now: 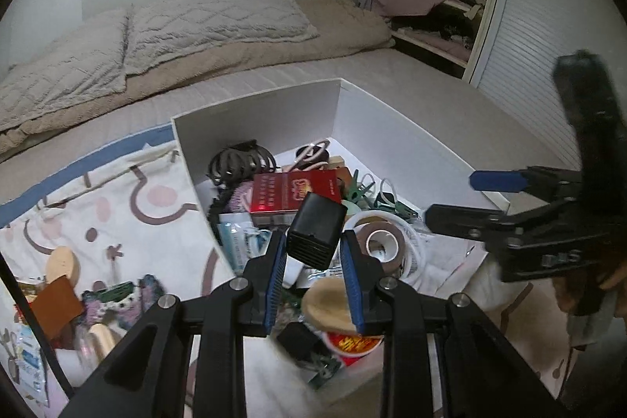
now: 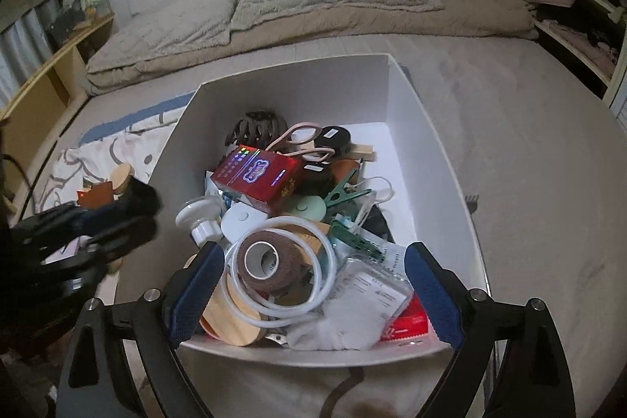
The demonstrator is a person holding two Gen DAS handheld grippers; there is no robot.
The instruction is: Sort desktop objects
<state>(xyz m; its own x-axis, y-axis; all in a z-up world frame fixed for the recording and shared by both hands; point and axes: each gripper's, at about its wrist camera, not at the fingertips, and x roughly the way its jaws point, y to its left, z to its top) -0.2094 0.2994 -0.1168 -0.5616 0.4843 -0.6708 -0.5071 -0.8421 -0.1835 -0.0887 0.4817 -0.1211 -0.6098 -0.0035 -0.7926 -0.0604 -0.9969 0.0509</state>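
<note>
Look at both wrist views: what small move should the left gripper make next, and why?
Probably carry the black box a little further over the white bin and release it. The left gripper is shut on the black box above the clutter, and the right gripper is open and empty.

White cardboard box [image 2: 439, 159] as landmark: inside, glossy red carton [image 2: 256, 179] with gold print, brown tape roll [image 2: 270, 261], green clothes peg [image 2: 345, 194], white cable ring [image 2: 325, 273]. Left of it, cream cloth [image 1: 117, 218] patterned with pink dots, brown curves, blue border.
</note>
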